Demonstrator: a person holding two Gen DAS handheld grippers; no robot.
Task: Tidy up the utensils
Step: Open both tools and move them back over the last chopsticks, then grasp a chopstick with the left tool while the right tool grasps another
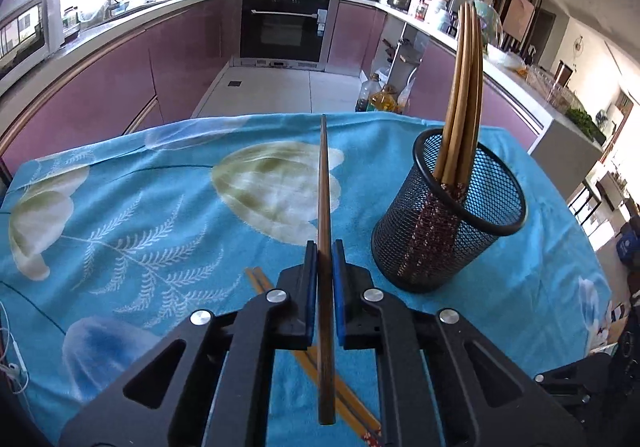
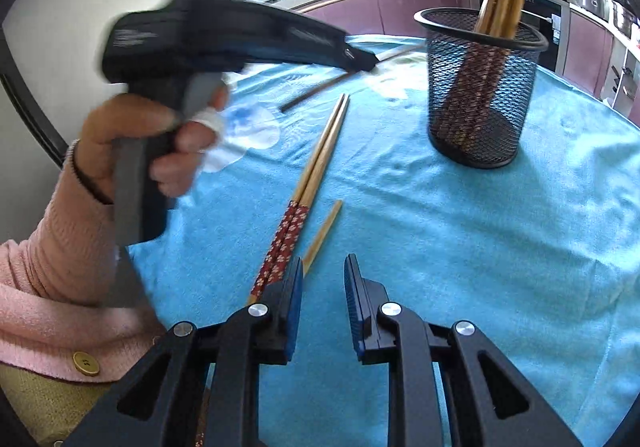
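1. Left tool (image 1: 324, 247): jaws closed on a dark chopstick (image 1: 325, 187), pinched partway along its length. It runs straight out ahead of the tool, one end past the table edge in view, the other back under the tool's body.
2. Right tool (image 2: 322, 267): jaws apart, nothing between them. It hangs low over the blue cloth (image 2: 480, 247), with a patterned pair (image 2: 316, 175) and a short loose chopstick (image 2: 324, 231) just left of it.
3. Mesh cup (image 1: 448, 223): upright on the table to the right of the held stick, already carrying several chopsticks leaning together.
4. Step in hand, as we judge it: carry the dark stick to the cup.
5. To do it well, we tip the stick near upright first, aim one end at the open side of the rim, clear of the leaning bundle.
6. We lower before letting go; a bump could topple the light cup.
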